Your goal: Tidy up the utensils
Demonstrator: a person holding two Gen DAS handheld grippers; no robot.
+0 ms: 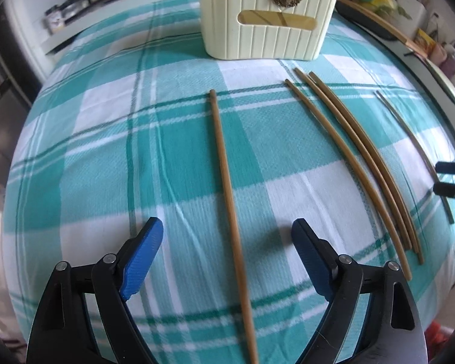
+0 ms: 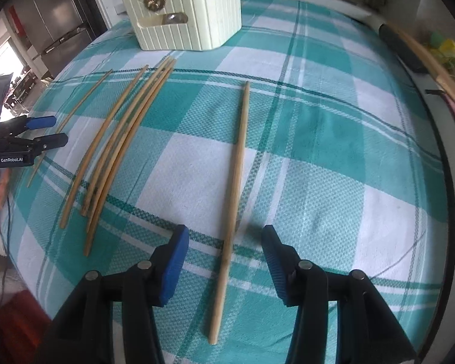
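Text "GenRobot.AI" on left gripper body. Both tongs apart, clamped on nothing: left gripper straddling a stick, right gripper straddling another stick. Bundle btwn them, all lying w/ far tips near holder. Bare cloth right of holder, to table edge.

the cream holder is cut off at the top edge.
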